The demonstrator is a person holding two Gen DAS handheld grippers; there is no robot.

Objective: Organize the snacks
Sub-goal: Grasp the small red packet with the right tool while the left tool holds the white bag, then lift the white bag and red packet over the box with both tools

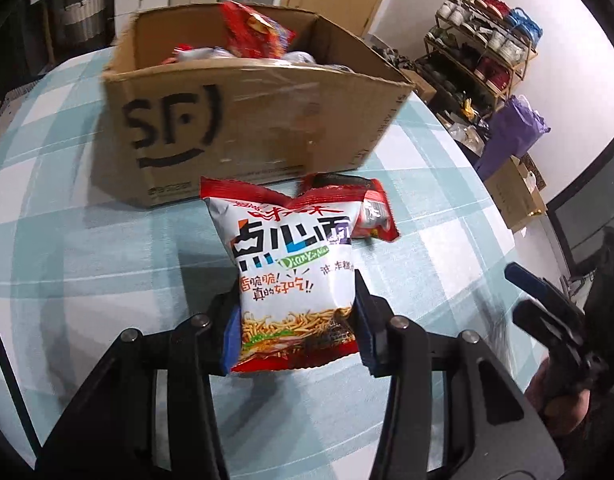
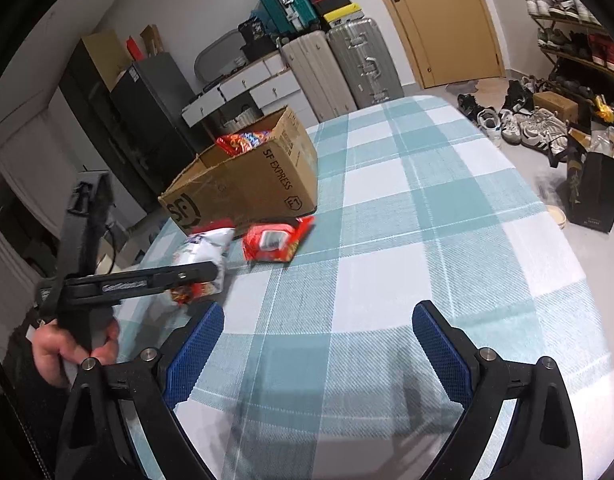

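Fingers of the left gripper (image 1: 297, 322) are clamped on a white noodle-snack packet (image 1: 295, 276), while the right gripper (image 2: 317, 344) stands released and empty over the checked surface (image 2: 427, 220). Partly filled, the SF cardboard box (image 1: 243, 120) already holds several packets. Outstanding: the gripped packet and one red packet (image 2: 273, 242) lying on the surface near the box.

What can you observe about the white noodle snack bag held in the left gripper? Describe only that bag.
The noodle snack bag is a glossy, puffy plastic packet, white with red top and bottom seams, large black characters and a picture of fried noodles low on its front. It looks sealed and full. The left gripper clamps its lower half between blue pads, front facing the camera, before the cardboard box.
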